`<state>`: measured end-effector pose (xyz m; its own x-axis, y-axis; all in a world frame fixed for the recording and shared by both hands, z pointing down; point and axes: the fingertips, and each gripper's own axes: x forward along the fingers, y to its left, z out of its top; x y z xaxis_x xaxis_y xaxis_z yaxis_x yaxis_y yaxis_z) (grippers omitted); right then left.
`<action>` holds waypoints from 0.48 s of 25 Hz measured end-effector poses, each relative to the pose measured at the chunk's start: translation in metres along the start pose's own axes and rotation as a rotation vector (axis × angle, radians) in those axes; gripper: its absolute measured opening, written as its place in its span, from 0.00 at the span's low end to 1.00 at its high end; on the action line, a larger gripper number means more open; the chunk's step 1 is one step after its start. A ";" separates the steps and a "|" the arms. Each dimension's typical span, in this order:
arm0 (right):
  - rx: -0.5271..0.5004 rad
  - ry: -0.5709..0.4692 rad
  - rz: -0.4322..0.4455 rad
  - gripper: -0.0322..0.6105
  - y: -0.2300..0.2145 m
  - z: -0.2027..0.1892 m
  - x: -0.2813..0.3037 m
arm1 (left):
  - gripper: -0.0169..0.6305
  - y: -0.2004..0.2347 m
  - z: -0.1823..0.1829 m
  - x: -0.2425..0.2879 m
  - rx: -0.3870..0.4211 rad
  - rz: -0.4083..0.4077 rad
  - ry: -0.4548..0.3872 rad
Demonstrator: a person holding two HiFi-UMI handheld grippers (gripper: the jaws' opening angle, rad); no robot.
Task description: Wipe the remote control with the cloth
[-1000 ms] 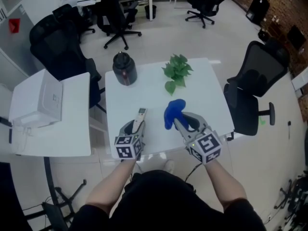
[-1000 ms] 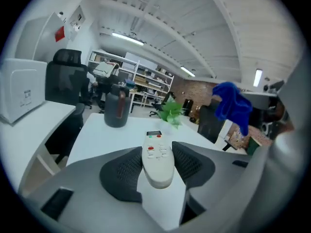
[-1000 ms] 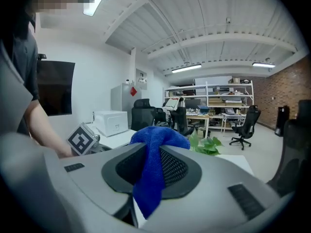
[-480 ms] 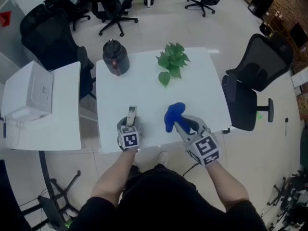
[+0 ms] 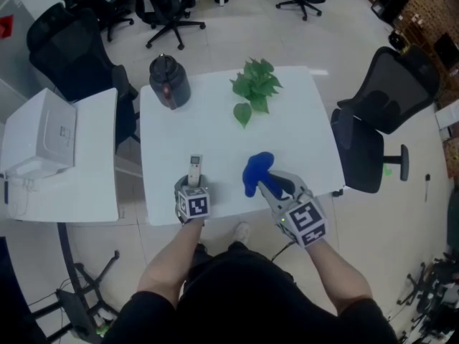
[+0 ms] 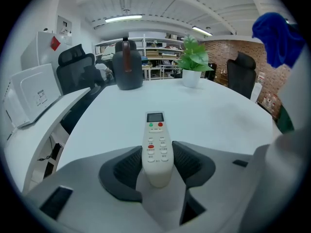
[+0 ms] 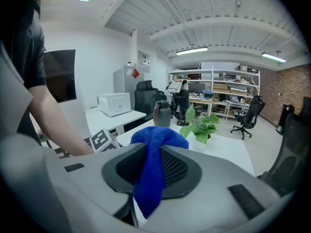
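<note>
A white remote control (image 5: 194, 169) lies on the white table (image 5: 215, 120) near its front edge, pointing away from me. My left gripper (image 5: 193, 186) is shut on its near end. In the left gripper view both pads touch the sides of the remote (image 6: 156, 142), below its buttons. My right gripper (image 5: 267, 185) is shut on a blue cloth (image 5: 257, 170), which bunches up above the jaws. It hangs a hand's width to the right of the remote. In the right gripper view the cloth (image 7: 153, 164) is pinched between the two pads.
A dark bottle (image 5: 166, 81) stands at the table's back left and a green plant (image 5: 254, 84) at the back middle. A white side table with a white box (image 5: 43, 138) is to the left. A black office chair (image 5: 387, 113) stands close on the right.
My left gripper has shifted a little left and turned, so the remote now points straight away instead of tilting right. The right gripper still holds the cloth in about the same place.
</note>
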<state>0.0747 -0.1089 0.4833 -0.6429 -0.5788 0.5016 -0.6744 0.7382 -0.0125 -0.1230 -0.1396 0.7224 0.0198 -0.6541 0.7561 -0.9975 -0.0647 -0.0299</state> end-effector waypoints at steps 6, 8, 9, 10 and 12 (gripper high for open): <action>0.001 0.030 0.000 0.18 -0.001 -0.007 0.009 | 0.46 -0.005 0.001 -0.010 0.009 -0.049 0.002; -0.004 0.063 0.002 0.18 -0.002 -0.014 0.021 | 0.46 -0.003 0.006 -0.022 0.012 -0.056 -0.031; -0.010 0.085 0.001 0.18 -0.003 -0.020 0.029 | 0.46 -0.003 0.009 -0.029 0.009 -0.064 -0.043; -0.017 0.111 -0.003 0.18 -0.005 -0.028 0.037 | 0.46 -0.002 0.011 -0.035 0.003 -0.076 -0.055; -0.033 0.168 -0.016 0.18 -0.010 -0.048 0.057 | 0.46 -0.002 0.016 -0.049 -0.013 -0.109 -0.082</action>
<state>0.0623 -0.1324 0.5530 -0.5603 -0.5267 0.6393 -0.6702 0.7418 0.0237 -0.1204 -0.1196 0.6744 0.1332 -0.7032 0.6984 -0.9899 -0.1296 0.0583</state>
